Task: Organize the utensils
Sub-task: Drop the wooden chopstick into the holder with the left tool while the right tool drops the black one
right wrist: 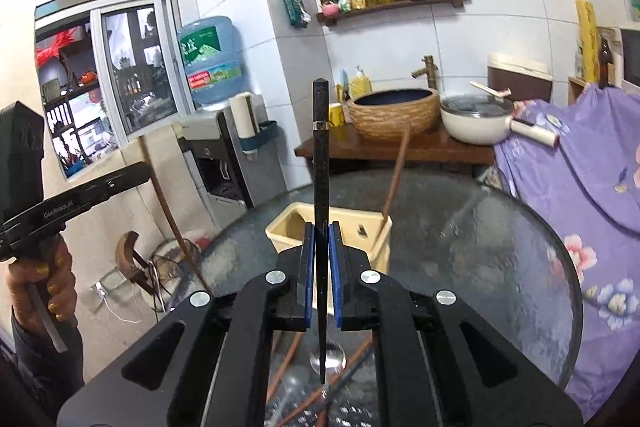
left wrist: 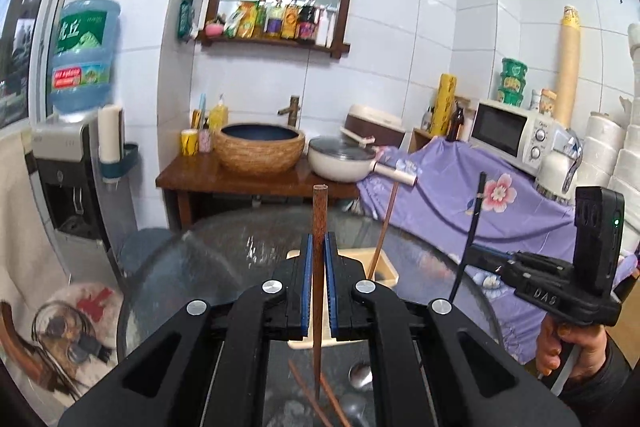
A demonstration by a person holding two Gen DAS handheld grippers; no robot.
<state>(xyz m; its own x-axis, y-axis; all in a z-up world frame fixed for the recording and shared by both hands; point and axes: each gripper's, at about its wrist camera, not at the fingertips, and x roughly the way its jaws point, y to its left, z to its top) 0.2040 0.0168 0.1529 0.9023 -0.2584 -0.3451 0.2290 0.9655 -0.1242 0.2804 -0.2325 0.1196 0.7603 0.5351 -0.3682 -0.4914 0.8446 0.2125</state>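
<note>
My left gripper (left wrist: 319,255) is shut on a brown wooden chopstick (left wrist: 319,215) that stands upright between the blue pads, above the round glass table (left wrist: 208,267). My right gripper (right wrist: 321,247) is shut on a black chopstick (right wrist: 320,155) with a metal ring, also upright. A cream utensil holder (right wrist: 288,231) sits on the table just beyond both grippers, with one brown chopstick (right wrist: 394,183) leaning in it. More chopsticks (left wrist: 304,387) and a spoon (right wrist: 334,357) lie on the glass below the grippers. The right gripper (left wrist: 480,251) with its black chopstick shows at the right of the left wrist view.
A purple flowered cloth (left wrist: 460,211) covers a counter right of the table, with a microwave (left wrist: 508,137) on it. Behind stand a wooden washstand with a woven basin (left wrist: 260,151), a white pot (left wrist: 340,159) and a water dispenser (left wrist: 68,163). A person's hand (right wrist: 40,283) holds the left gripper.
</note>
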